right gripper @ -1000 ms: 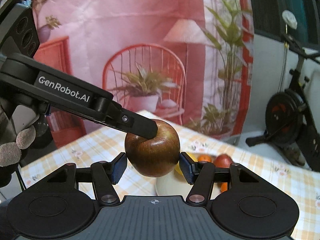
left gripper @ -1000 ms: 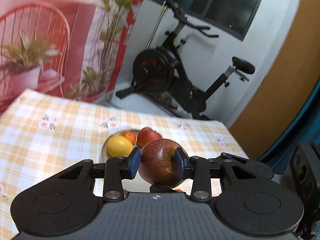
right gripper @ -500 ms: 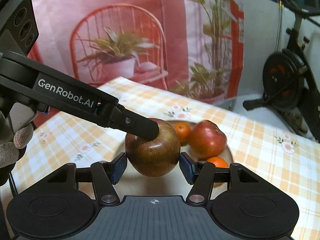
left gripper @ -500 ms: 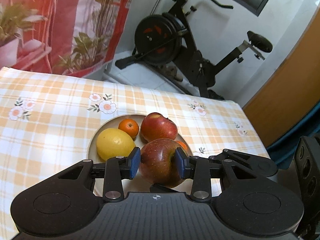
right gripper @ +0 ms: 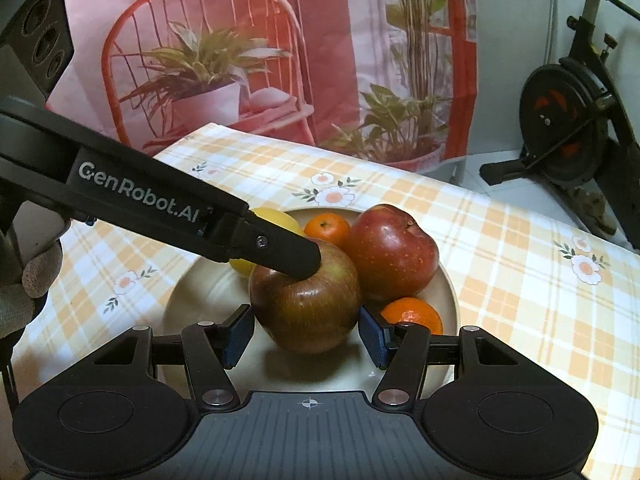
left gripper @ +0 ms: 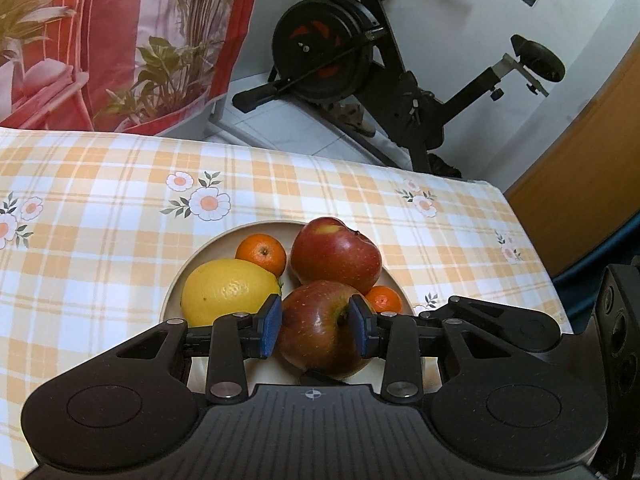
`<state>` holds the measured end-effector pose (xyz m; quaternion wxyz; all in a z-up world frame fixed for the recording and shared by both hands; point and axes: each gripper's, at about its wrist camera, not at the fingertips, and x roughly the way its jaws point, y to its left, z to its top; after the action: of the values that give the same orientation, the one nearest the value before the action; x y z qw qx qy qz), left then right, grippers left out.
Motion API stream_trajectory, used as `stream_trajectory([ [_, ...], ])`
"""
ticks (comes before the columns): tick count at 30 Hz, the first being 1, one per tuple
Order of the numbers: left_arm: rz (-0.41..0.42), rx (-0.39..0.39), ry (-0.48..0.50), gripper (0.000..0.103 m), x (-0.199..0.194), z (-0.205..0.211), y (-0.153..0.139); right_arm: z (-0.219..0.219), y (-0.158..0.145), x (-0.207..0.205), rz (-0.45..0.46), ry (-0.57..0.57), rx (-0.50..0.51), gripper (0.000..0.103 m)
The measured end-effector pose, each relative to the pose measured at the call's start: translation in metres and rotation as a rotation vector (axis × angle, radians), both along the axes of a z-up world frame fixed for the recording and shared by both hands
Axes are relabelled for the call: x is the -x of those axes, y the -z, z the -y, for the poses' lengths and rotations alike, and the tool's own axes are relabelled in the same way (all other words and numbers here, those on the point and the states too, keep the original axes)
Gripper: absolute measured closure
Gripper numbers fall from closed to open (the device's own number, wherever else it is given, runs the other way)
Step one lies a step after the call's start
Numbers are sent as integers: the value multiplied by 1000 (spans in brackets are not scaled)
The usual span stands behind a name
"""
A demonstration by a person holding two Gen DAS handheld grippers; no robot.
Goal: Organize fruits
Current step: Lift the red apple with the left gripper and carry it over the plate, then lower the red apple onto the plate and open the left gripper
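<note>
My left gripper (left gripper: 314, 330) is shut on a dark red apple (left gripper: 318, 328) and holds it low over the beige plate (left gripper: 176, 280). The plate holds a second red apple (left gripper: 335, 256), a lemon (left gripper: 228, 290) and two mandarins (left gripper: 262, 253) (left gripper: 383, 300). In the right wrist view the held apple (right gripper: 306, 304) sits between the pads of my right gripper (right gripper: 306, 334), which is open with gaps on both sides. The left gripper's finger (right gripper: 280, 254) presses on the apple's top there. The plate (right gripper: 208, 284) lies under it.
The plate stands on a table with an orange checked, flowered cloth (left gripper: 100, 184). An exercise bike (left gripper: 360, 64) stands on the floor beyond the table's far edge. A pink printed backdrop (right gripper: 240, 40) hangs behind the table.
Both grippers have come down together toward the plate. The held apple has dropped from above the table to just over the plate, beside the other fruit. The grips are unchanged.
</note>
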<state>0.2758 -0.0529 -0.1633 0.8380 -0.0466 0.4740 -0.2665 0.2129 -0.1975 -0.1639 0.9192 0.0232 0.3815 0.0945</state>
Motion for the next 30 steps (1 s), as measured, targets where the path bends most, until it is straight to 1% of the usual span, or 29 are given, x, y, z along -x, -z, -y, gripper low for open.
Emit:
stream_trajectory([
  [9,7,-18,-2,64,-1,2,2,0,4,-2,-4,-3,-1,49],
  [11,11,-24,2,65,0,4,2,-1,3,-3,-7,0,5,47],
  [13,19,-35,2,65,2,5,2,-2,2,-1,-8,-2,20,47],
  [18,32,-53,-8,65,5,8,1,3,-8,12,15,4,19,47],
  [21,48,-67,-21,65,8,10,-1,8,-17,27,46,21,20,47],
  [24,73,-78,-43,65,13,11,-4,17,-25,47,103,51,19,47],
  [27,118,-72,-67,65,22,8,-14,24,-32,71,172,76,23,47],
  [30,167,-67,-78,65,35,6,-26,31,-35,96,220,102,21,47],
])
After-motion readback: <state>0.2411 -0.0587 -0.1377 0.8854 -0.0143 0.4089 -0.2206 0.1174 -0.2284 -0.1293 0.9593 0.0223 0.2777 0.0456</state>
